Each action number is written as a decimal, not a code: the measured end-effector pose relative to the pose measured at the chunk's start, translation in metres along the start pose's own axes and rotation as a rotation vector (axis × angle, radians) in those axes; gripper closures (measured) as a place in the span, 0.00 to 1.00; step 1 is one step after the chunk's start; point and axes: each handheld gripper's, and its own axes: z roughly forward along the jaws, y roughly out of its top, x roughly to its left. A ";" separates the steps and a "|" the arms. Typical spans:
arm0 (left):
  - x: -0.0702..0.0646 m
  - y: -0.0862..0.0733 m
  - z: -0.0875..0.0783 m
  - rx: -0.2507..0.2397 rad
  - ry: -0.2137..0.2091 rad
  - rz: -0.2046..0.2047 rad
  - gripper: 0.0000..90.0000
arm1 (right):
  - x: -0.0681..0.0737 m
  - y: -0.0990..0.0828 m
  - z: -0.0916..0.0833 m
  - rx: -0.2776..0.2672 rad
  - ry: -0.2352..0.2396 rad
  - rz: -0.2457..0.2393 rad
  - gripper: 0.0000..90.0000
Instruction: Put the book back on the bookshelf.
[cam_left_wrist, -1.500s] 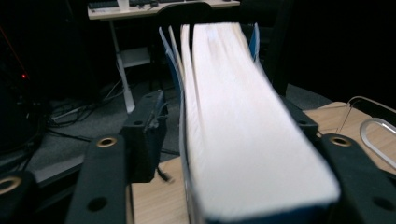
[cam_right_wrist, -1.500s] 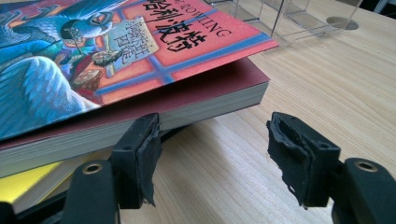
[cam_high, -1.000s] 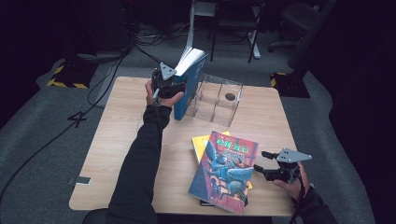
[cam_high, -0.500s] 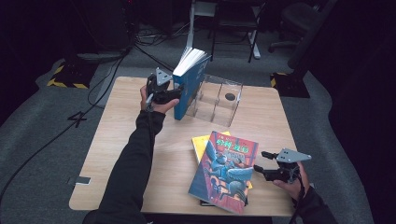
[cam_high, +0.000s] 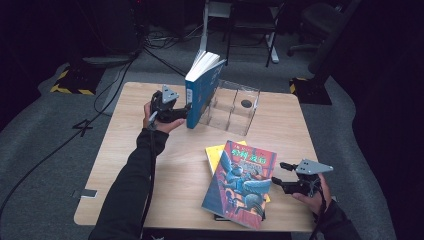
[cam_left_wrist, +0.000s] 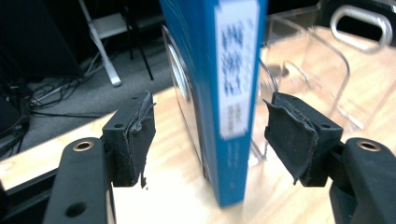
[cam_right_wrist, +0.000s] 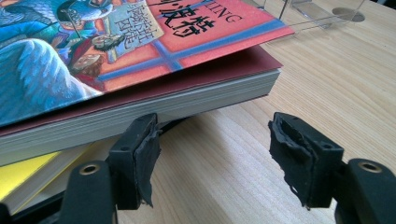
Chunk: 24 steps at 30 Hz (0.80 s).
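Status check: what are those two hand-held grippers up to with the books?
Left hand-held gripper just opening, blue book upright between its pads, untouched. Right hand-held gripper open beside the stacked books. Clear rack right behind the blue book.

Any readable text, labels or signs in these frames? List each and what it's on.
"HING" – end of a red word on the colourful book's cover, rest cut off.
Large black Chinese characters beside it: cropped, not readable.
White label on the blue book's spine: blurred.
Marking like "4" on the floor.

A book (cam_high: 202, 90) stands upright against the left end of the rack (cam_high: 231, 106) — behind the book stack (cam_high: 240, 182), on the table (cam_high: 125, 150).
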 end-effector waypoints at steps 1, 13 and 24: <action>-0.002 -0.005 -0.002 0.026 -0.004 0.018 0.37 | 0.000 0.000 0.000 0.000 0.000 0.000 0.37; -0.022 -0.048 -0.023 0.138 -0.097 0.117 0.33 | 0.003 0.002 -0.001 0.003 -0.016 -0.010 0.38; -0.055 -0.107 -0.043 0.273 -0.275 0.171 0.32 | 0.010 0.010 -0.010 0.018 -0.023 -0.005 0.36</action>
